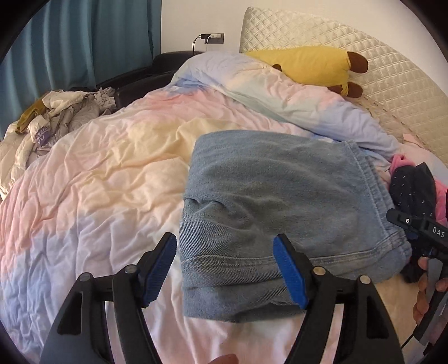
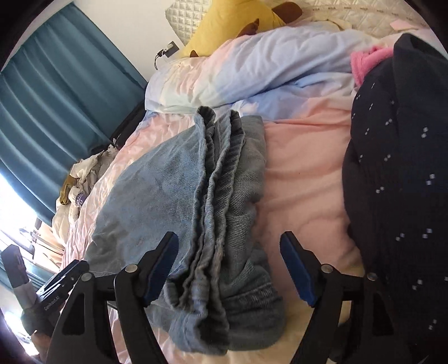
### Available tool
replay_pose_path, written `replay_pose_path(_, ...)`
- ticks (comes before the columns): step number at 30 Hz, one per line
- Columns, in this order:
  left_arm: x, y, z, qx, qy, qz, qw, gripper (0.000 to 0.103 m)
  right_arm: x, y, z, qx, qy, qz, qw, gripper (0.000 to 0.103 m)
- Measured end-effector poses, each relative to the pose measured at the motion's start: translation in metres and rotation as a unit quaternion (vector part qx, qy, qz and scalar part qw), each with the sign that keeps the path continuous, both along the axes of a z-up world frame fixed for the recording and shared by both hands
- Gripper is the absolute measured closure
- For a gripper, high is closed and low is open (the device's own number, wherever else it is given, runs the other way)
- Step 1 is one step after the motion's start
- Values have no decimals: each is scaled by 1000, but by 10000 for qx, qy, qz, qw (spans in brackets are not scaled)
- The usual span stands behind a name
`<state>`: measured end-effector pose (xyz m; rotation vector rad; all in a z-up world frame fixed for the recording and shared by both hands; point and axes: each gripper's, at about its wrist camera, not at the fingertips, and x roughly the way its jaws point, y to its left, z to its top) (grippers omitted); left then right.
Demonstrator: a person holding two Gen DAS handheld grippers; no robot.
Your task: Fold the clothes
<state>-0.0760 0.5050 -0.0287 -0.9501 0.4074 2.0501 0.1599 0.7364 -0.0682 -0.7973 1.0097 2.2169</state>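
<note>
Right wrist only: jeans' stacked folds (image 2: 212, 196)

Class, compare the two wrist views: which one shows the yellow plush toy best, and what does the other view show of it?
The left wrist view. There the yellow plush toy lies nearly whole against the quilted headboard, its brown tips clear above the pastel duvet. The right wrist view crops it at the top edge, leaving part of the yellow body and some brown.

Open duvet (image 1: 92, 179) left of folded jeans (image 1: 280, 201); dark garment (image 2: 397, 179) crowding the right.
</note>
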Motion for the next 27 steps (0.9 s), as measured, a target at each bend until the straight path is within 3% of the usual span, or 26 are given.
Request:
replay_pose_path(12, 60, -70, 99, 431, 487, 63, 9979, 29, 27, -74, 103, 1074, -100, 262, 9938, 26)
replay_pose_path(19, 93, -129, 133, 473, 742, 192, 9959, 29, 30, -139, 145, 1568, -251, 491, 9861, 26)
replay_pose_path(27, 116, -202, 153, 536, 1072, 564, 9912, 29, 41, -209, 167, 1847, -356, 477, 9810, 26)
